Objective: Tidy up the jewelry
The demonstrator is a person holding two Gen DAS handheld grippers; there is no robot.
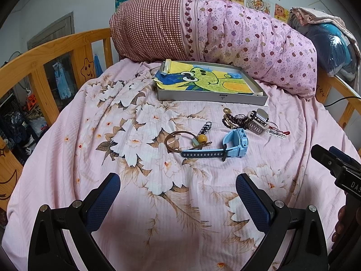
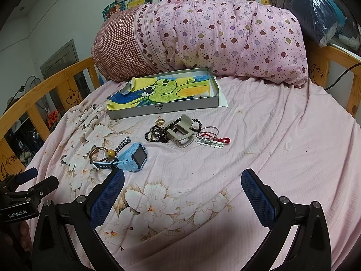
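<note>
On the pink floral bedsheet lie a blue child's watch (image 1: 234,145) (image 2: 135,159), a brown cord bracelet with a yellow bead (image 1: 180,143) (image 2: 102,154), a dark bead bracelet (image 1: 232,119) (image 2: 158,134), a grey hair claw clip (image 1: 257,120) (image 2: 180,134) and thin bangles with a red cord (image 1: 279,132) (image 2: 211,136). Behind them sits a shallow grey box (image 1: 209,98) (image 2: 162,109) lined with a frog drawing. My left gripper (image 1: 178,188) is open, short of the watch. My right gripper (image 2: 182,184) is open too, nearer than the jewelry, holding nothing.
A rolled pink quilt (image 1: 237,38) (image 2: 214,40) lies behind the box against the wall. Wooden bed rails (image 1: 52,45) (image 2: 40,85) run along the left and right. A plastic-wrapped bundle (image 2: 320,15) sits at the back right corner.
</note>
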